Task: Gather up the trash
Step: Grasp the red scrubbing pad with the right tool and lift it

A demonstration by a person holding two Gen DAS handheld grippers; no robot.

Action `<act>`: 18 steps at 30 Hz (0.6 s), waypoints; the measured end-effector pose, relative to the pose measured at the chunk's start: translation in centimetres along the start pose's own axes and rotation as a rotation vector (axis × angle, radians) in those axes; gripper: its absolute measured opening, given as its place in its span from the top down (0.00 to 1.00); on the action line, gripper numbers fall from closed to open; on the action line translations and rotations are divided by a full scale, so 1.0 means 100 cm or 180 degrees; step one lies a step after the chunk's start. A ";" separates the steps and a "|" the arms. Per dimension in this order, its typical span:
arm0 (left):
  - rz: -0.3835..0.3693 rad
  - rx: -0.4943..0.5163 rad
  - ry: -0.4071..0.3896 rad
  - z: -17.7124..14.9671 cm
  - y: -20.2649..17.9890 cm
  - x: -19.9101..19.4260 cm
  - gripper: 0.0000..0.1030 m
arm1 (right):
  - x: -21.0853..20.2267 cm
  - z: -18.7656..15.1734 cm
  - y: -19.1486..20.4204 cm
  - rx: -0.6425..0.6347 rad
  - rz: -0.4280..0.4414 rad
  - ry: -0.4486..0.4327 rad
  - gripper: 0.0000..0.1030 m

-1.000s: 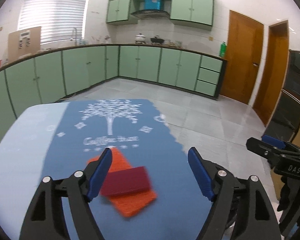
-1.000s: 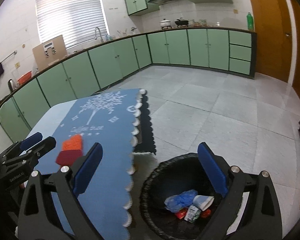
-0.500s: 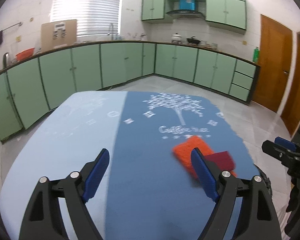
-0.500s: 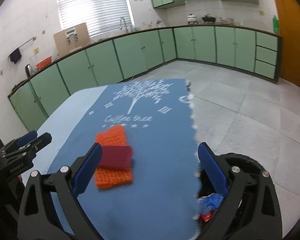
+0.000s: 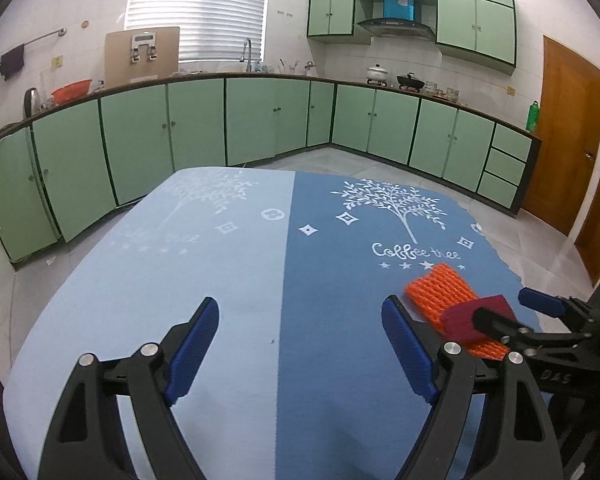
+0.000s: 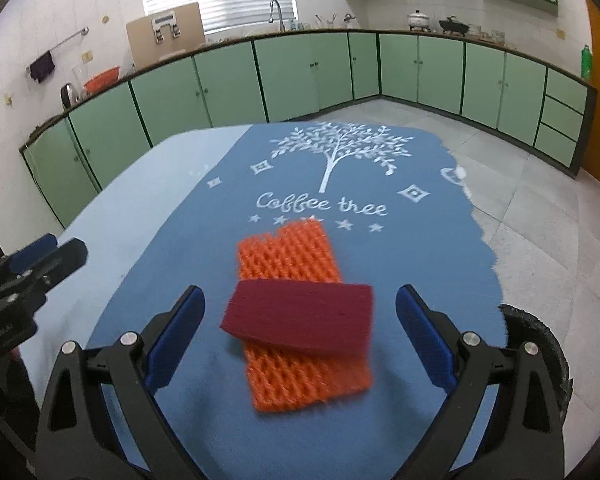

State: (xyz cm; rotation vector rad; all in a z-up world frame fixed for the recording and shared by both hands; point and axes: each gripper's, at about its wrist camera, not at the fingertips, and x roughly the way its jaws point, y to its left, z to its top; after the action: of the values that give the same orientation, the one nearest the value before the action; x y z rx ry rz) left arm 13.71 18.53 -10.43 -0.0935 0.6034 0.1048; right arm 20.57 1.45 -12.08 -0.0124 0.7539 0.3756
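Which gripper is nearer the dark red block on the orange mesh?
Right. The right gripper is open with the dark red block lined up between its fingers. The left gripper is open over bare tablecloth, with the block off to its right.

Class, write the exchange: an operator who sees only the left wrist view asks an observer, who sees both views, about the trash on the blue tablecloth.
Operator: The right tool covers part of the dark red block on the orange foam net. Is the block gripped?
Observer: No. The tool's jaws stand open on either side of the block, clear of it.
Operator: I see no bin. Is one near?
Observer: Yes. A black trash bin's rim shows just past the tablecloth's right edge, below table level.
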 end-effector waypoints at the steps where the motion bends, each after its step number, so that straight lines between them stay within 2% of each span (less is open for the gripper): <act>1: 0.0006 -0.0005 0.0003 0.000 0.002 0.000 0.20 | 0.004 0.000 0.002 0.0006 -0.0028 0.0025 0.09; 9: 0.0001 -0.0040 0.0049 -0.002 0.006 0.005 0.20 | 0.023 -0.005 0.004 -0.0001 -0.0159 0.0193 0.10; 11: -0.0005 -0.0041 0.0060 -0.002 0.005 0.007 0.20 | 0.025 -0.006 0.004 -0.0002 -0.0136 0.0213 0.16; 18: -0.0020 -0.0043 0.0093 -0.004 0.002 0.010 0.20 | 0.026 -0.006 0.003 -0.0005 -0.0084 0.0214 0.18</act>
State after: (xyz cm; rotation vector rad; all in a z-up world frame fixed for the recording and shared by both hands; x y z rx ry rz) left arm 14.29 18.73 -11.29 -0.1102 0.6317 0.1014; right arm 21.85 2.54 -14.22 -0.0365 0.8192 0.3521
